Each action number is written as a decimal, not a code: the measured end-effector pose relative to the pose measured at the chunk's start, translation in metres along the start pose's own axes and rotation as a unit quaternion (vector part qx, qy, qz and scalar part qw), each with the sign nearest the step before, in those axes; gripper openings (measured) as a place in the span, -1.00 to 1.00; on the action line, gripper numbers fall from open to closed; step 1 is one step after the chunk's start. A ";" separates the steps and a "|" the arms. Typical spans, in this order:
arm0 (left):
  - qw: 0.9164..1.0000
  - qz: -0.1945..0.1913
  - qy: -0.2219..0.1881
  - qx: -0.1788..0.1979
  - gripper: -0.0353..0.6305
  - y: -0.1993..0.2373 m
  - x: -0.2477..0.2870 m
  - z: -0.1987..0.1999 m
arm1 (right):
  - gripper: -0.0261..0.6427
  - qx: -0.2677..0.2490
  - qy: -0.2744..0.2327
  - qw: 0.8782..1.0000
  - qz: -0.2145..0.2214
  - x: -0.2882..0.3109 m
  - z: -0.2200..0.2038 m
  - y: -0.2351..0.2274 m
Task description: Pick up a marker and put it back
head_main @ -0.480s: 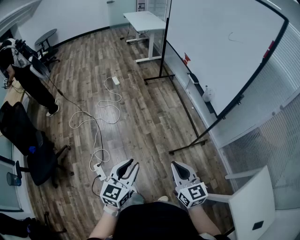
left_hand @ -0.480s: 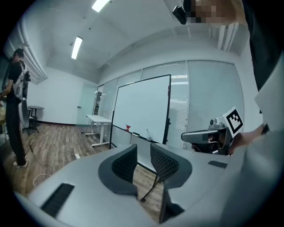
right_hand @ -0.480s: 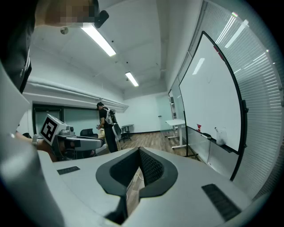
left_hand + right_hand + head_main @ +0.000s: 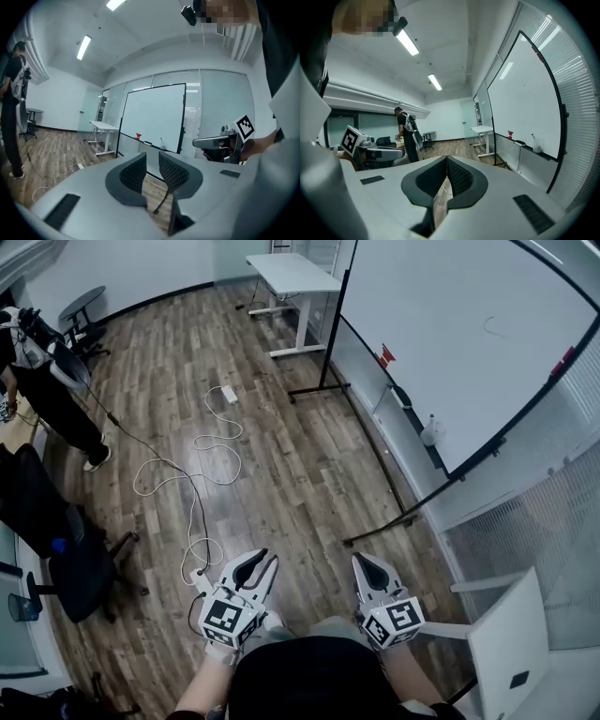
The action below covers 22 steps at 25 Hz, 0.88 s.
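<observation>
No marker shows clearly in any view. A wheeled whiteboard (image 4: 469, 334) stands at the right, and its tray (image 4: 415, 420) carries a red object (image 4: 385, 356), a black eraser (image 4: 401, 395) and a spray bottle (image 4: 431, 432). Both grippers are held low, close to the person's body and far from the board. My left gripper (image 4: 269, 556) is open with nothing between its jaws, and the left gripper view (image 4: 152, 154) shows the gap. My right gripper (image 4: 357, 559) is shut and empty, its tips touching in the right gripper view (image 4: 446, 158).
A white desk (image 4: 291, 277) stands at the far end beside the board. A white cable (image 4: 195, 488) and a power strip (image 4: 229, 395) lie on the wood floor. A person (image 4: 47, 381) stands at the left above a black office chair (image 4: 66, 554). A white chair (image 4: 506, 643) is at lower right.
The head view has shifted slightly, so the whiteboard and the floor sit a little differently in the picture. Both grippers keep their pose and jaw state.
</observation>
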<state>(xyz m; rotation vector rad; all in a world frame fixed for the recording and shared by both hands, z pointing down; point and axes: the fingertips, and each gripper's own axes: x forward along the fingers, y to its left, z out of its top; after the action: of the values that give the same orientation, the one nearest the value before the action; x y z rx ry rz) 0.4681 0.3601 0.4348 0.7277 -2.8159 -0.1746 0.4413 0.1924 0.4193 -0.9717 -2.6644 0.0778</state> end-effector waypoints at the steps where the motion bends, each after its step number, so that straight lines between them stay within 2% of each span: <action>1: 1.000 -0.004 0.002 0.000 -0.61 0.006 0.002 -0.002 | -0.83 0.002 0.004 1.000 -0.006 0.006 -0.001 -0.001; 4: 1.000 -0.014 0.007 0.001 -0.61 0.022 0.014 -0.008 | -0.83 0.007 0.013 1.000 -0.016 0.026 -0.004 -0.009; 9: 1.000 -0.007 0.022 -0.008 -0.61 0.059 0.061 -0.012 | -0.83 0.015 0.017 1.000 -0.014 0.083 -0.004 -0.040; 13: 1.000 0.006 0.025 -0.009 -0.61 0.087 0.122 0.002 | -0.83 0.013 0.008 1.000 -0.004 0.135 0.012 -0.087; 18: 1.000 0.017 0.021 0.011 -0.61 0.119 0.203 0.034 | -0.83 -0.002 -0.012 1.000 0.007 0.192 0.051 -0.155; 22: 1.000 0.011 0.019 0.021 -0.61 0.134 0.266 0.057 | -0.83 0.000 -0.026 1.000 0.000 0.225 0.076 -0.204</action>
<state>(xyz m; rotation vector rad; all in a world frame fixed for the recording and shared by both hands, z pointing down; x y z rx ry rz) 0.1654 0.3499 0.4527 0.7010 -2.7976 -0.0962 0.1291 0.1825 0.4369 -0.9828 -2.7112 0.1055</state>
